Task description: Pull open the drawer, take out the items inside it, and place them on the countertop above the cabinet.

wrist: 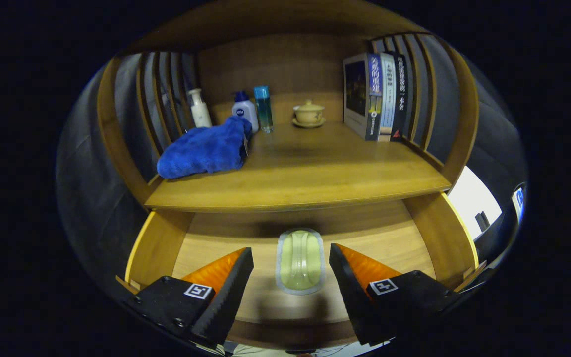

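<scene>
The wooden drawer (156,243) stands pulled open under the countertop (310,173). On its floor lies a pale green oval item in a clear wrapper (300,260), lengthwise between my two fingers. My gripper (291,258) hangs just above the drawer, open, a finger on each side of the item with a gap to each. A folded blue towel (206,148) lies on the countertop's left part.
At the back of the countertop stand a white pump bottle (199,107), a white bottle with a blue cap (245,110), a tall teal bottle (263,108) and a lidded tea cup on a saucer (309,114). Several books (377,96) stand upright at the right. Slatted side walls close both ends.
</scene>
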### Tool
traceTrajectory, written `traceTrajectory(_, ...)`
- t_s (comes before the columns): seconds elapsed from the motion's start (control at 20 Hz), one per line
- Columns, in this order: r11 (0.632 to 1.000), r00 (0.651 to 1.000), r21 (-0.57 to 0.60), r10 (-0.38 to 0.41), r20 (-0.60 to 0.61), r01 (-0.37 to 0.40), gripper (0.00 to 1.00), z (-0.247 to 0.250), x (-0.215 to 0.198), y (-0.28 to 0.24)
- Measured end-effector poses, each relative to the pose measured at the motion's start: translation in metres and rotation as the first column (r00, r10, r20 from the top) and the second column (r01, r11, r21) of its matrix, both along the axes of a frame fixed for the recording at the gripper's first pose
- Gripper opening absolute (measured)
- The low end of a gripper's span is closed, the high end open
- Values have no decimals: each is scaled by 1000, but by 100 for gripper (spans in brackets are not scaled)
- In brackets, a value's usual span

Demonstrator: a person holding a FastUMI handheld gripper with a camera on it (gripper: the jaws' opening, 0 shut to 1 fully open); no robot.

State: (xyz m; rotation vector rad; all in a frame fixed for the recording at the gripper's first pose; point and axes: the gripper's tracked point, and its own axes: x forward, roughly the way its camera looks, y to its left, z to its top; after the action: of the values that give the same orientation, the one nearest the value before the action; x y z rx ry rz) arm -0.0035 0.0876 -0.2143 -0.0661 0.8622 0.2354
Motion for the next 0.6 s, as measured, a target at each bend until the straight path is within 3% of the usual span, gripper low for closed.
traceTrajectory(0.35, 998, 981, -63, -25, -191, 13, 99, -34, 24, -1)
traceTrajectory(0.55, 996, 957, -86, -27, -289, 2, 92, -57, 23, -1)
traceTrajectory(0.6, 996, 946, -94, -36, -321, 6, 85, -63, 19, -1)
